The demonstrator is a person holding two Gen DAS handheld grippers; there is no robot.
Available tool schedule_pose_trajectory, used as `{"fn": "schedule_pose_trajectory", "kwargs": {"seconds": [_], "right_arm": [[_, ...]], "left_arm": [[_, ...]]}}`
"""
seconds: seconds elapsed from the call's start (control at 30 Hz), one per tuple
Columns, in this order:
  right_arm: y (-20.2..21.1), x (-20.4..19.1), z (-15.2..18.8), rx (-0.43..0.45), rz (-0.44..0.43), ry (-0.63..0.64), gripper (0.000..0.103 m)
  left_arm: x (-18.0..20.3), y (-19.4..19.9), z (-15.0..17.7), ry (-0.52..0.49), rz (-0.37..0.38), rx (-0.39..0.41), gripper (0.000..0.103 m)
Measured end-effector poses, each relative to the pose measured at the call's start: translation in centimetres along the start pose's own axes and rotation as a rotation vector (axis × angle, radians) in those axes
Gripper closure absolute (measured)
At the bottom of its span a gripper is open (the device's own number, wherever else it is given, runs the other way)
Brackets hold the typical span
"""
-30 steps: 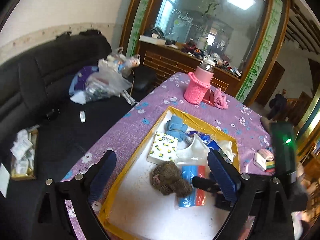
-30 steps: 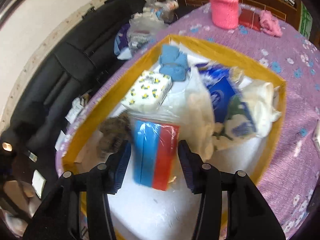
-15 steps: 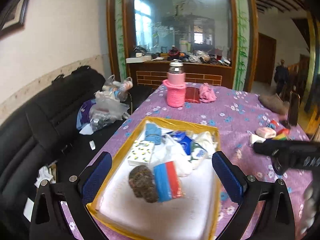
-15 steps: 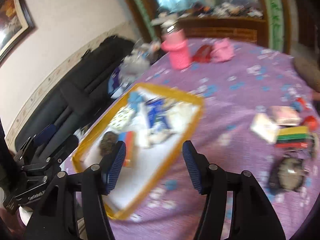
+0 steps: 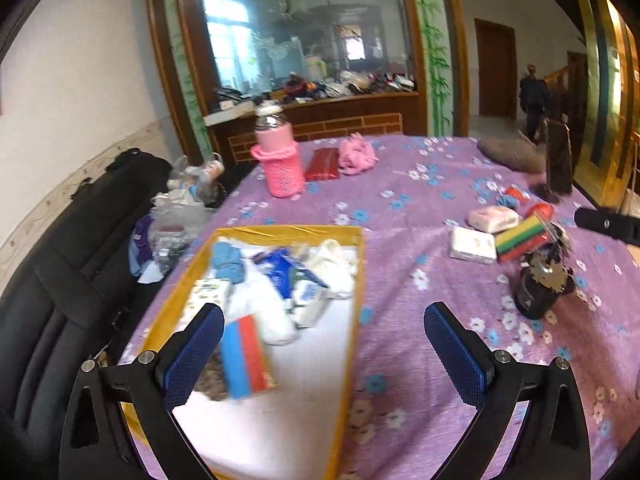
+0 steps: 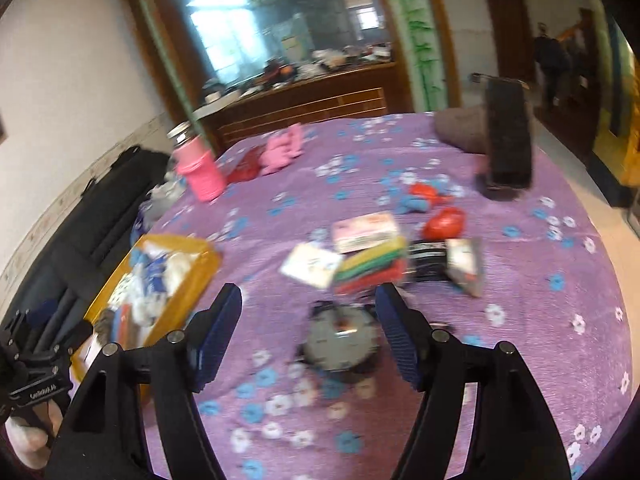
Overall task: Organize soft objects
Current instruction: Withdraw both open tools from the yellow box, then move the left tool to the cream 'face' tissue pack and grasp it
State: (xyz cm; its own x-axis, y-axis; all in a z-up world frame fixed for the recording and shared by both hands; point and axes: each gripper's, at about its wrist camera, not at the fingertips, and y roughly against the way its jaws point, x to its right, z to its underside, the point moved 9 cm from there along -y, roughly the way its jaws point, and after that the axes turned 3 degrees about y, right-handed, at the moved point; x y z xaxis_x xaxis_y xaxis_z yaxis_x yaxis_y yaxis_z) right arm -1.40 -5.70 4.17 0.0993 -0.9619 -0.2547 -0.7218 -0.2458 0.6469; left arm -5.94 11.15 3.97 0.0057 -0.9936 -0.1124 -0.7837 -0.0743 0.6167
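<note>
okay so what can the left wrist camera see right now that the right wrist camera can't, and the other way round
Only the left wrist view shows the left gripper, open and empty, close over the tray, with the blue and red pack legible.

Only the right wrist view shows the right gripper, jaws just opening with nothing between them, over the round gray object.

Both show the yellow-rimmed tray, the pink knitted bottle cover and the striped sponge stack.
</note>
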Motion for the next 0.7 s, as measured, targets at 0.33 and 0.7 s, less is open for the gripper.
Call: {"fn": "schedule_pose_trajectory", "kwargs": {"seconds": [0.33, 0.7], "right_arm": [[-1.2, 8.8, -1.8, 0.109, 0.104, -0.115, 0.034], [-1.9, 10.5, 0.0, 0.077, -0.001, -0.248, 0.034]], "left_arm": [[5.2, -7.5, -3.3, 0.129, 0.290, -0.263, 0.001], [14.0, -20.8, -7.7, 0.059, 0.341, -0.391, 0.003]]}}
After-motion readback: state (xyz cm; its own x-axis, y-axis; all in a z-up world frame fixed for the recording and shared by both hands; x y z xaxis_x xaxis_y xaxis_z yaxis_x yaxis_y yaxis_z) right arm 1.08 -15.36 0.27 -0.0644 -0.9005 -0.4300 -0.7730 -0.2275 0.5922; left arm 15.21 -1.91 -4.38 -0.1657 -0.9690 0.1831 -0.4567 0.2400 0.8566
